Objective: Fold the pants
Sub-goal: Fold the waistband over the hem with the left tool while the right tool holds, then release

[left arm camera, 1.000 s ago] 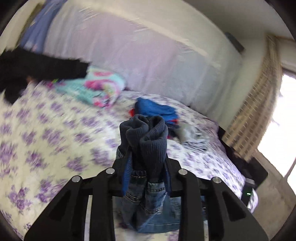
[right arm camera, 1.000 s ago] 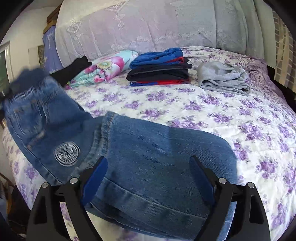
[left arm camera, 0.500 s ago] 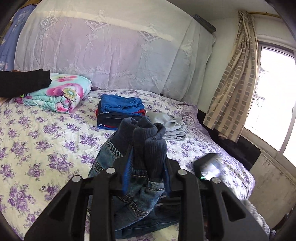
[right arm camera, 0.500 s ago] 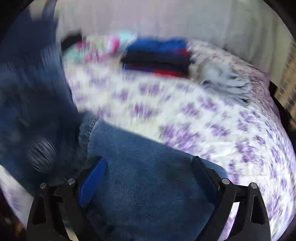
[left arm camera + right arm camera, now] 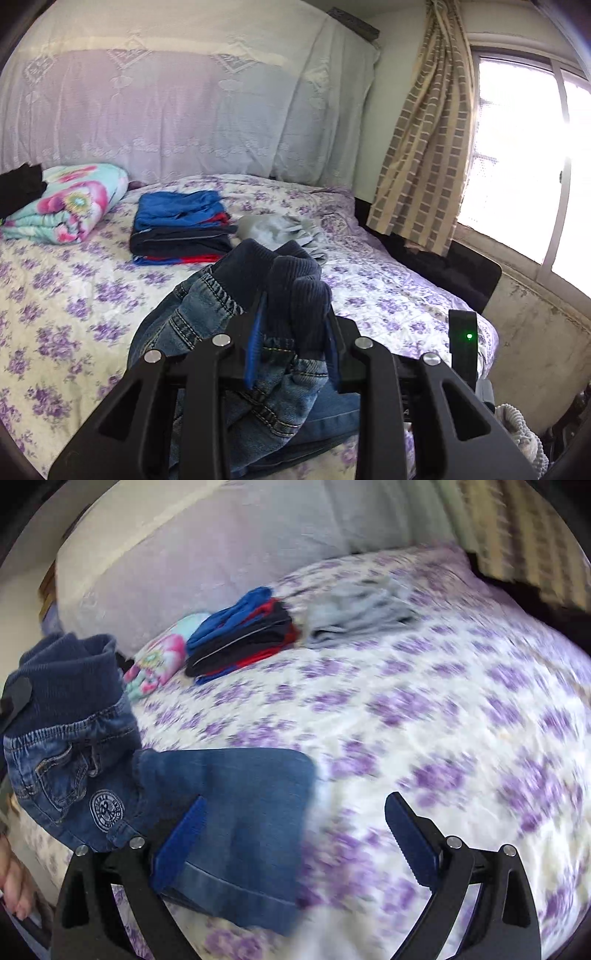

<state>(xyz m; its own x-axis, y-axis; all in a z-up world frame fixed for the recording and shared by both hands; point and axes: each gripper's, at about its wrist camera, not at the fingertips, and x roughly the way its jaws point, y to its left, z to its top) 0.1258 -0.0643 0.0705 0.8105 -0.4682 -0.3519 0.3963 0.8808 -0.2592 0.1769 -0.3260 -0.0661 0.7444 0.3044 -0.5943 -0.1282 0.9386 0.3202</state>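
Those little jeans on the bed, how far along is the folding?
Partly done, I'd say. The jeans already lie with the leg end flat on the bedspread. In hand: the left gripper pinches the ribbed waistband, lifting it, while the right gripper is open, holding nothing. Left: laying the waist end over the legs, then probably joining the folded stack.

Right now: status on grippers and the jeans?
Left gripper shut on jeans waistband. Right gripper open, empty, over leg end. Folded stack well clear.
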